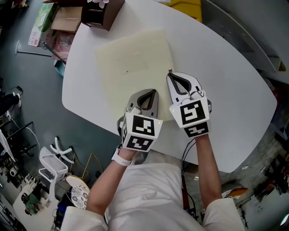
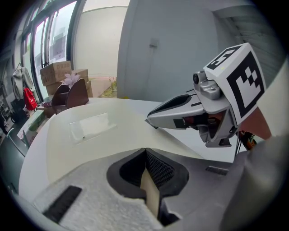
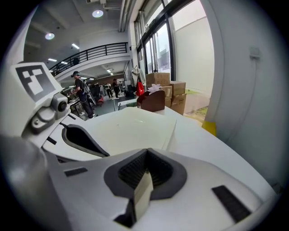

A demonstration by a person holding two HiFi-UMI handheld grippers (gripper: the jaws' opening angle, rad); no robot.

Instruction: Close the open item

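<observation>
The fingers of the left gripper [image 2: 145, 151] are pressed tip to tip with nothing between them. The right gripper [image 3: 146, 152] is the same, fingers together and empty. Both sit side by side at the near edge of a cream mat [image 1: 135, 49] spread on the white counter [image 1: 226, 90], the right one's tips a little further forward.

Which thing is to be shut isn't plain to me. My best guess is the brown box [image 1: 97, 13] at the far edge of the counter, well apart from both grippers. Its top looks open, with something pale and flower-like poking out. A clear flat piece [image 2: 90, 126] also lies on the mat, and I can't tell whether that is a case with a lid.

If it's the box, I'd say both grippers should cross the mat first. One could then steady the box wall while the other presses down whatever lid or flap it has with closed tips. It would be wise to go slowly near the pale thing sticking out, or it may get crushed.

Only the left gripper view shows the clear piece properly; from the head view it's barely a mark on the mat. The head view alone shows how far the box is from both grippers. The right gripper view gives the room beyond, with stacked cartons [image 3: 165, 83] behind the box and people standing in the hall.
</observation>
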